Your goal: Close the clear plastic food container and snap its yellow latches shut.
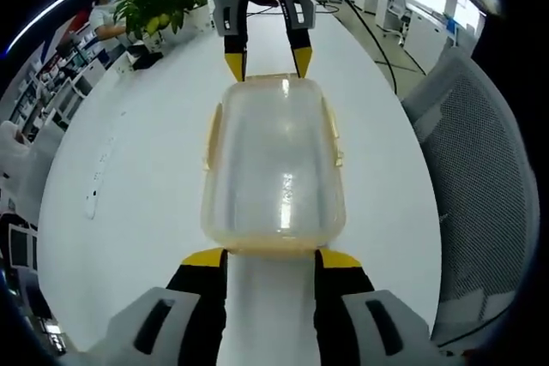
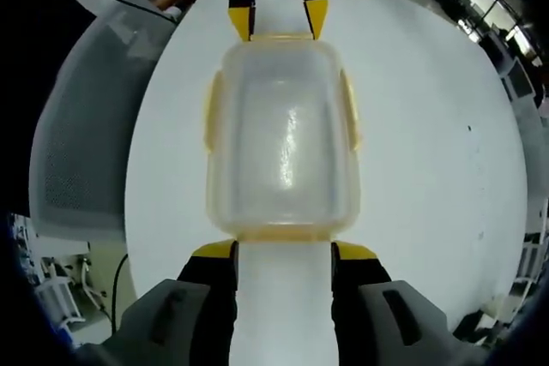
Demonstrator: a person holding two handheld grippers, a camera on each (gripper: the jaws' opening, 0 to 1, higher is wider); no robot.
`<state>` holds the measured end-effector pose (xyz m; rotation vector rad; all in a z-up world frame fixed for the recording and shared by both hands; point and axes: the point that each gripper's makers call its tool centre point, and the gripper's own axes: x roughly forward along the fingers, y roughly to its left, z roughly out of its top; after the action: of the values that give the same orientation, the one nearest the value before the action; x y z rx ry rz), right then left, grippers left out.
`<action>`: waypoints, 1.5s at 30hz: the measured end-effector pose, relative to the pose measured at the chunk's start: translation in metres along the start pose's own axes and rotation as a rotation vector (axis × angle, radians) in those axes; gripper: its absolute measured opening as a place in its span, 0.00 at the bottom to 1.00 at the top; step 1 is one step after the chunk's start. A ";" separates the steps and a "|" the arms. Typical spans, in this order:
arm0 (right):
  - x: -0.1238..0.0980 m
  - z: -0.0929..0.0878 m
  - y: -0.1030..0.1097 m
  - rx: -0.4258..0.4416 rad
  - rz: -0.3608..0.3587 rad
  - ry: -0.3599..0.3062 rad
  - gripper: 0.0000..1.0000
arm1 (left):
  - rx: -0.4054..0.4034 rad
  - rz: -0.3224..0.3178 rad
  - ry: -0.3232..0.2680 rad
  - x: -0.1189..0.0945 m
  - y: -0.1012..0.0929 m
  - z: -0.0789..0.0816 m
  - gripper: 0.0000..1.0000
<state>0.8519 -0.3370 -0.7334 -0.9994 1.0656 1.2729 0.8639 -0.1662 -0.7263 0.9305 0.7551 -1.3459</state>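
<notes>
A clear plastic food container [image 1: 274, 169] with its lid on lies lengthwise on the white table [image 1: 129, 203]. Yellow latches [image 1: 213, 136] run along both long sides. My left gripper [image 1: 273, 259] is open, and its yellow tips rest at the container's near end. At the far end stands my right gripper [image 1: 268, 64], also open. In the right gripper view the same container [image 2: 281, 139] lies between my right gripper [image 2: 283, 252], whose jaws are spread wide, and my left gripper [image 2: 278, 16] opposite. A side latch [image 2: 350, 113] lies against the wall. I cannot tell whether the latches are snapped.
A grey mesh office chair [image 1: 480, 169] stands close to the table's edge; it is also in the right gripper view [image 2: 81, 143]. A potted plant [image 1: 163, 2] stands at the far end, with a person [image 1: 107, 15] behind it. A black cable [image 1: 369, 32] crosses the table.
</notes>
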 end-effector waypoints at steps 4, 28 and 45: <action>-0.004 0.001 0.000 0.008 -0.010 -0.011 0.41 | -0.006 0.003 -0.002 -0.002 0.000 0.000 0.35; -0.025 0.002 0.002 0.252 -0.094 -0.159 0.37 | -0.195 0.107 -0.051 -0.022 0.006 0.003 0.36; -0.021 0.005 0.003 0.563 -0.163 -0.308 0.33 | -0.459 0.206 -0.107 -0.018 0.006 0.001 0.34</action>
<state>0.8486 -0.3370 -0.7123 -0.4342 0.9970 0.8817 0.8679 -0.1590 -0.7091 0.5485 0.8168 -0.9760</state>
